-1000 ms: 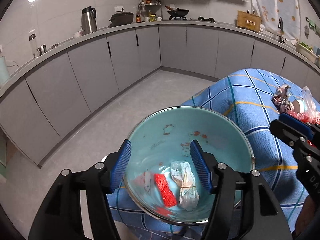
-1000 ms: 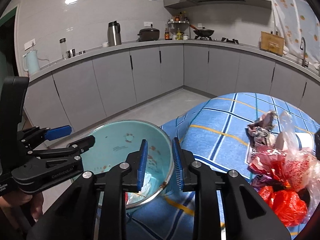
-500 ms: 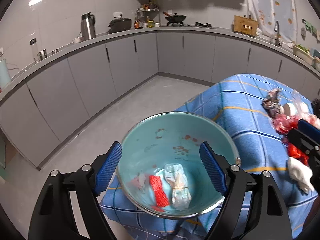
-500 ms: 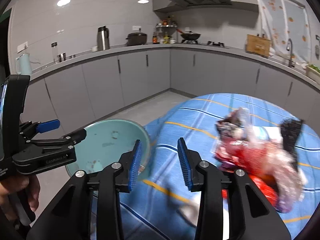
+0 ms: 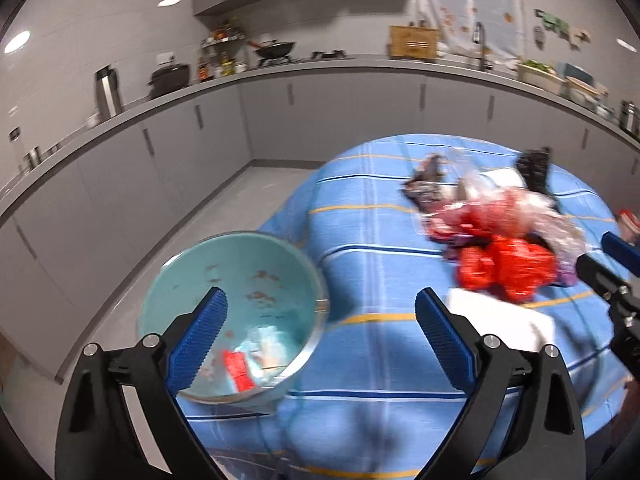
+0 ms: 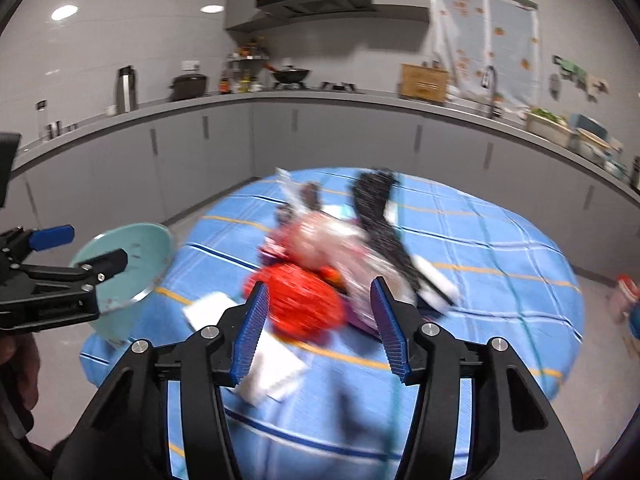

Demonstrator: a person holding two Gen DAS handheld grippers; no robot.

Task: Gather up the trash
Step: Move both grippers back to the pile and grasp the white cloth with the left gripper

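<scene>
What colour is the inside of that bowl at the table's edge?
Pale turquoise, speckled with reddish-brown marks: the bowl shows best in the left wrist view.

Left gripper (image 5: 320, 316): jaws opening, now far wider than a second ago; no longer framing the round pale-teal bowl (image 5: 192, 276), which now sits at lower left of its view, with nothing between the pads.

Right gripper (image 6: 318, 310): jaws opening from a narrow gap; swung off the bowl rim and now faces the blurred heap of red and clear plastic wrappers (image 6: 308, 300) on the blue checked tablecloth (image 6: 500, 264). Heap now central in both views.
</scene>
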